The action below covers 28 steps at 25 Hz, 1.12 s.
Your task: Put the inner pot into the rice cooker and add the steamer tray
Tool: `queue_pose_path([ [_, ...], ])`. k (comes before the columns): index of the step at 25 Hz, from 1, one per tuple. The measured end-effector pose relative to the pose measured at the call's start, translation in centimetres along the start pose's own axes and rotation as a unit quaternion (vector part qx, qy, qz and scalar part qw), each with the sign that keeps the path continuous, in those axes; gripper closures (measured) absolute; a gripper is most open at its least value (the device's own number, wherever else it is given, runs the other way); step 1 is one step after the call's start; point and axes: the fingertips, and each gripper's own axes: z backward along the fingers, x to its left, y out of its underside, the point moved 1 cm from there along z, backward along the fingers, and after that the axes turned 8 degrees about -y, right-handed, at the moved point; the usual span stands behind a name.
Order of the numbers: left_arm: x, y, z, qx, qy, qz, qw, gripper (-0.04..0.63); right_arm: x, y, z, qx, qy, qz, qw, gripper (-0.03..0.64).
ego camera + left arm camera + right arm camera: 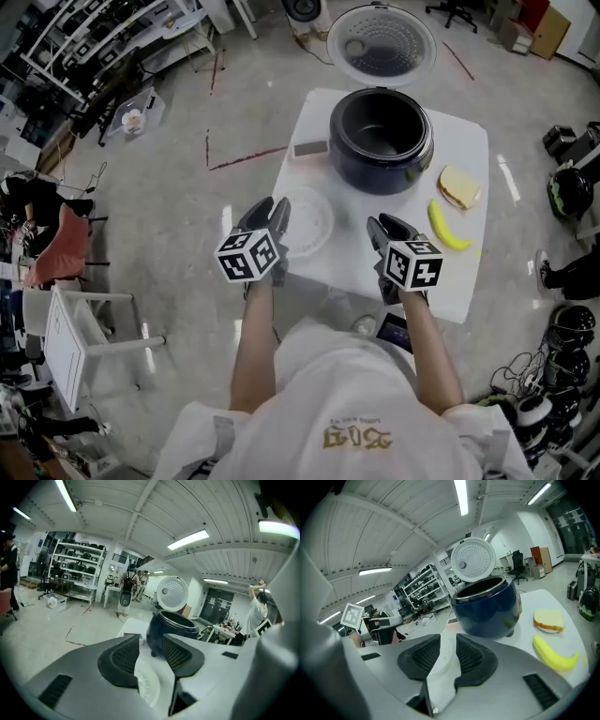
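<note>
As we look down past our forearms, both grippers hang over the near part of the white table [469, 141]. Our left gripper [267, 214] sits at the left rim of the tray [309, 225], a round white perforated disc lying flat on the table just in front of the cooker [380, 141]. In the left gripper view the jaws stand apart. The tray's rim and a row of its holes show in the gap, and we see no pad pressing on it.

Our right gripper [386, 227] is to the right of the tray, near it but apart from it in the head view. Its jaws also stand apart, with a narrower gap. Only white surface shows through that gap, and we cannot tell whether it is tray or table. Neither gripper has anything clamped.

The cooker stands on the far half of the table. It is dark blue, with its lid [382, 45] swung up and back. Its mouth is ringed bright and its inside is dark, and we cannot tell whether the pot sits in it.

A small grey block [309, 148] lies left of the cooker. A slice of bread [459, 187] lies to its right. A banana [448, 228] lies nearer us, just right of the right gripper.
</note>
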Motion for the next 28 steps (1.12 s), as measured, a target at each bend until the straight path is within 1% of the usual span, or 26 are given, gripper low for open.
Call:
queue_pose_path([
  [4,3.4,1.0,1.0,0.015,-0.021,0.009,0.9996,0.425,1.3,2.1,-1.7,0.025,-0.01,-0.011,1.0,0.497],
  [7,5.8,1.8,0.5,0.032,-0.026,0.011,0.9991,0.428,1.9,3.0,-3.0,0.035,-0.005,-0.02,0.999,0.497],
  [11,8.9,3.3,-1.6,0.063,-0.026,0.003,0.9977,0.431,1.9,4.2,-5.6,0.049,0.003,-0.041,0.998,0.497],
  [15,12.0,4.7,-4.2,0.098,-0.019,0.0,0.995,0.44,1.5,5.6,-8.9,0.066,0.012,-0.075,0.995,0.495],
  [21,16.2,8.2,-6.9,0.162,0.0,0.01,0.9867,0.442,1.0,8.9,-12.4,0.11,0.037,-0.113,0.987,0.495],
  [25,18.5,10.4,-8.2,0.193,0.015,0.013,0.9809,0.449,0.5,10.7,-14.2,0.12,0.052,-0.129,0.983,0.495],
  [28,19.1,12.0,-8.7,0.219,0.035,0.027,0.9747,0.449,0.1,11.7,-14.8,0.121,0.06,-0.151,0.979,0.495],
])
